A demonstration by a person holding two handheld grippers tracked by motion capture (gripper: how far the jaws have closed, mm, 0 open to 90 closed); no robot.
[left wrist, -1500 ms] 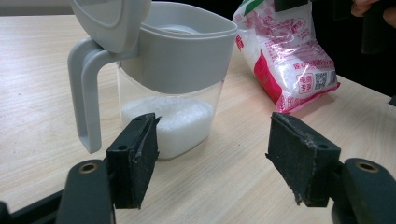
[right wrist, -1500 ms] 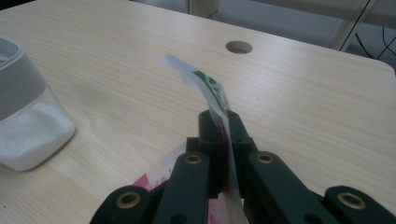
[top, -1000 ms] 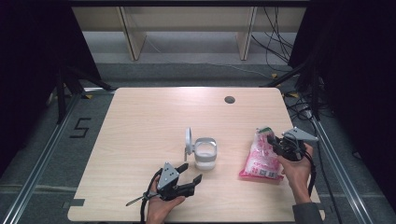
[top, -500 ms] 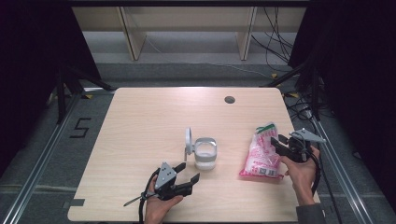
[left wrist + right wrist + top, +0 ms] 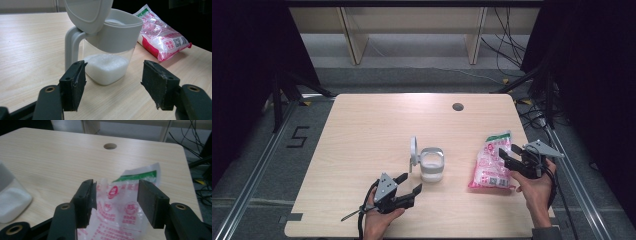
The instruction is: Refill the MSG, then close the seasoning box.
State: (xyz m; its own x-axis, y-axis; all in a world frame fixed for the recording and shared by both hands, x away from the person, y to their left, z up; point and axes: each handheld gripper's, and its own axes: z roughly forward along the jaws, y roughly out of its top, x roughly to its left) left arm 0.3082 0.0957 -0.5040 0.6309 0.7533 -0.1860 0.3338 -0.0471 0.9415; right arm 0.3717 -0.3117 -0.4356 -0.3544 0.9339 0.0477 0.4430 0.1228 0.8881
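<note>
**Both claws open, bag and jar lying free on the table**

Nearest the person, the left claw (image 5: 408,189) rests low over the front edge of the table (image 5: 362,125), its jaws spread wide with nothing between them; they have just closed a touch. In the left gripper view the jaws frame a clear jar (image 5: 107,62) just beyond them, apart from both pads. The jar stands upright near the middle of the table, part filled with white grains, its grey lid (image 5: 87,12) flipped up on the handle side.

To the right, the right claw (image 5: 507,156) sits at the right edge of a pink and white bag (image 5: 492,162), which lies flat on the table, well apart from the jar. Its jaws have just been opening. In the right gripper view the bag's (image 5: 120,205) torn top, with a green band, shows between the jaws, and the pads do not press on it.

Farther back, a round hole (image 5: 457,106) sits in the tabletop.
</note>
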